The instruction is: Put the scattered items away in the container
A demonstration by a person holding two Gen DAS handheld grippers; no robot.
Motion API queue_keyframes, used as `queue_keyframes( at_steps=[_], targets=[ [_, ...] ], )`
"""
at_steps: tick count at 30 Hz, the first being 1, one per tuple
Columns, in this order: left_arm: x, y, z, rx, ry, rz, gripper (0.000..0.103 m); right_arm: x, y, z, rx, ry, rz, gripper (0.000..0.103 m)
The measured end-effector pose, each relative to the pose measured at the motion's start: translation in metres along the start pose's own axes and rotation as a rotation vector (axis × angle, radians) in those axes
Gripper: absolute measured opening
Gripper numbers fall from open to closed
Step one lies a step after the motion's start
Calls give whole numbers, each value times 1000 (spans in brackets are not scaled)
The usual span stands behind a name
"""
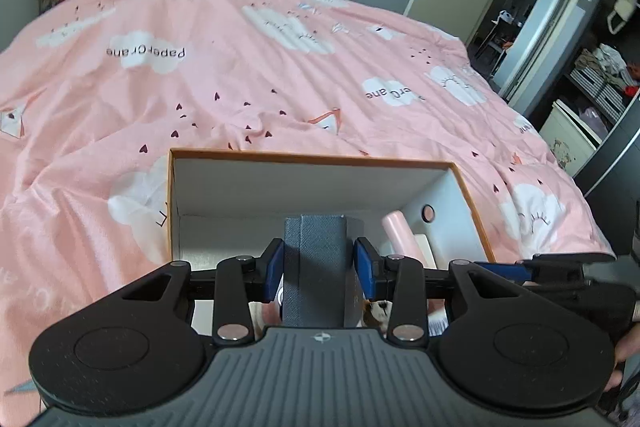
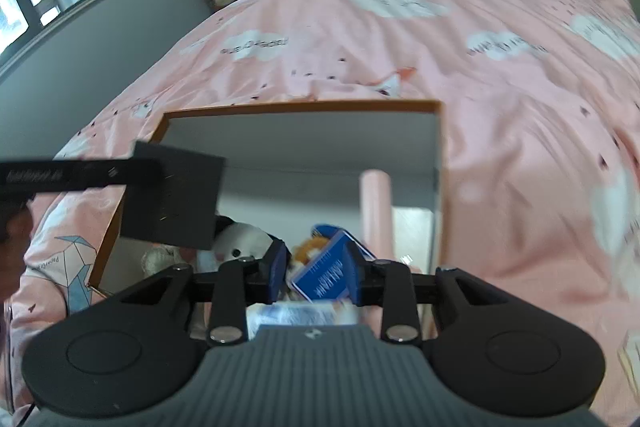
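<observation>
Left hand-held gripper (image 1: 319,267) clamped on a grey box (image 1: 316,263), blue pads on its two long side faces, box upright-ish with long axis running away from the camera, far end over the open container (image 1: 312,159). Judged stiff, light, textured cover, so not slippery; grip across the narrow width looks sound. Right hand-held gripper (image 2: 316,269) has jaws apart; a blue card packet (image 2: 326,273) lies tilted between them, touching the right pad, left pad clear, apparently let go inside the container. Packet looks light, rigid, glossy. Deeper in: white plush toy (image 2: 240,239) and pink tube (image 2: 375,211) leaning on the right wall, long axis towards the far wall. Container sits on the bed (image 1: 240,75), pink cloud-print quilt.
</observation>
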State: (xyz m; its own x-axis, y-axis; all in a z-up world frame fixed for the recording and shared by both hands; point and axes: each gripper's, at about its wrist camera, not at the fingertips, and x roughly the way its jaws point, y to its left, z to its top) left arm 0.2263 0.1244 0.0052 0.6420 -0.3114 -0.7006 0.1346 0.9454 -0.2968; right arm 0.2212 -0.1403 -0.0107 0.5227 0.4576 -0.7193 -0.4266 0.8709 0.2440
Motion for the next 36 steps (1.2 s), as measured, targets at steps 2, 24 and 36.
queue_keyframes(
  at_steps=[2,24,36],
  targets=[
    [5,4,9,-6,0,-4,43,11,5,7,-24,11,11,35],
    [83,35,12,-45,48,1,42,107,23,46,-40,146,87,35],
    [82,16,9,175,29,123,43,143,29,50,0,213,85,38]
  ],
)
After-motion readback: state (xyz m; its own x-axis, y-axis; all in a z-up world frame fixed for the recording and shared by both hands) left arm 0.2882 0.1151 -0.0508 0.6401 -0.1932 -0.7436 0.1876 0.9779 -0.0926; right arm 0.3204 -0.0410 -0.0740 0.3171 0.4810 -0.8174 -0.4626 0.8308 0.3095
